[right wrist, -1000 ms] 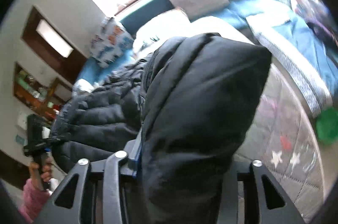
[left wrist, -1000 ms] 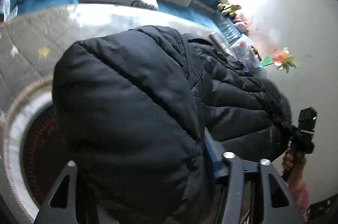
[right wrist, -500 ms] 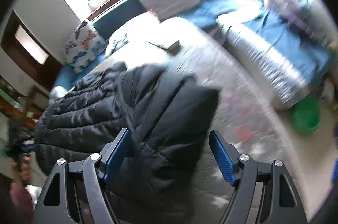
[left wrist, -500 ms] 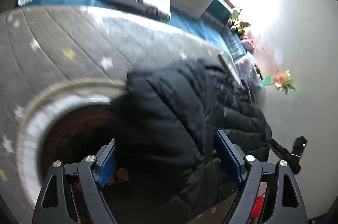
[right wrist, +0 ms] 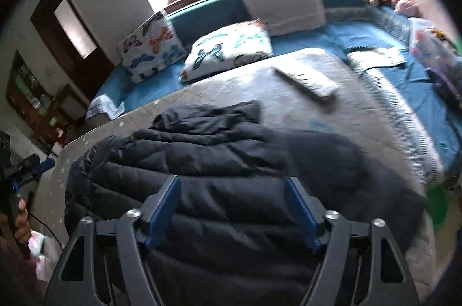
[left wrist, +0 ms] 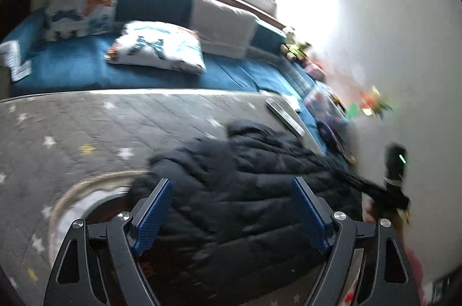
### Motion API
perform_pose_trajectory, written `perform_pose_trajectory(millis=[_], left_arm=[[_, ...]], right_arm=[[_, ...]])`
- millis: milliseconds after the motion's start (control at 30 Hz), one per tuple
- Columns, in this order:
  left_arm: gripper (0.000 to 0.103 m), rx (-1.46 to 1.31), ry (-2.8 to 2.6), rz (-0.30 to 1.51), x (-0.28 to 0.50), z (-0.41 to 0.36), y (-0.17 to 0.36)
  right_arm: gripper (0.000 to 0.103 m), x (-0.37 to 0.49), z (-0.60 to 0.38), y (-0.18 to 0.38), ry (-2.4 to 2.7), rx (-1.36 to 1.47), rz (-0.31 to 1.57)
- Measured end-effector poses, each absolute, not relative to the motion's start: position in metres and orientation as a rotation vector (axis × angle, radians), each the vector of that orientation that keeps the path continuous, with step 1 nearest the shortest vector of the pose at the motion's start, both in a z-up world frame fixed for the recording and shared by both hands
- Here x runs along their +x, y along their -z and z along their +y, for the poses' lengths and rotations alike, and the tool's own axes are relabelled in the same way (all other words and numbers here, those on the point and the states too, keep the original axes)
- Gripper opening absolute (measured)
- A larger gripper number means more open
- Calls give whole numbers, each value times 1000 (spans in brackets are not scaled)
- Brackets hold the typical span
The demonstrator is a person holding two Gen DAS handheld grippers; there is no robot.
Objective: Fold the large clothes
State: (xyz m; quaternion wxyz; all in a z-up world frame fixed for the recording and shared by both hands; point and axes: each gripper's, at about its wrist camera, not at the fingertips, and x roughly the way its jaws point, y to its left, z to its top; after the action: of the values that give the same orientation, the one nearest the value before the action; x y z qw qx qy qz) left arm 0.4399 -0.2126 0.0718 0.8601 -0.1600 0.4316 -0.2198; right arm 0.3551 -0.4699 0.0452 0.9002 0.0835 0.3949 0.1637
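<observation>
jacket lies folded on the grey quilt | your left gripper above jacket, fingers wide, empty, just closing slightly | your right gripper above jacket, fingers apart, empty, just closing

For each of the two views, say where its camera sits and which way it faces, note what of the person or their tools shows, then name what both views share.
Left wrist view: sits on the left hand-held gripper, angled down over the black puffer jacket toward the window; the right hand-held gripper appears at right.
Right wrist view: sits on the right hand-held gripper, angled down over the jacket toward the window; a hand shows at left.
Shared: jacket, grey star blanket, butterfly pillow, both jaws open, nothing gripped.
</observation>
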Motion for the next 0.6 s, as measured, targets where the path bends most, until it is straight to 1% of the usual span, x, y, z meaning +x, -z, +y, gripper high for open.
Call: perform_pose_trajectory(millis=[33, 67, 133, 233, 267, 300, 367, 467, 600], left_arm=[[78, -327, 494, 926, 444, -221, -67], [70, -321, 523, 948, 448, -228, -61], [69, -307, 537, 987, 455, -240, -49], [69, -271, 521, 1036, 470, -256, -16], [66, -268, 501, 1058, 476, -256, -7], [66, -279, 492, 1078, 484, -255, 4], [64, -290, 469, 1114, 495, -258, 23], [61, -275, 442, 1130, 502, -258, 35], [61, -292, 436, 1131, 501, -256, 38]], right_arm=[[58, 361, -462, -43, -347, 162, 828], [56, 371, -451, -38, -358, 149, 841], [51, 383, -436, -33, -350, 111, 860], [51, 399, -423, -24, -321, 52, 882], [51, 406, -422, -18, -303, 45, 906], [51, 411, -423, -13, -296, 48, 928], [48, 422, -427, -4, -280, 76, 968], [48, 428, -433, 3, -271, 109, 990], [48, 415, -426, -9, -241, 29, 959]])
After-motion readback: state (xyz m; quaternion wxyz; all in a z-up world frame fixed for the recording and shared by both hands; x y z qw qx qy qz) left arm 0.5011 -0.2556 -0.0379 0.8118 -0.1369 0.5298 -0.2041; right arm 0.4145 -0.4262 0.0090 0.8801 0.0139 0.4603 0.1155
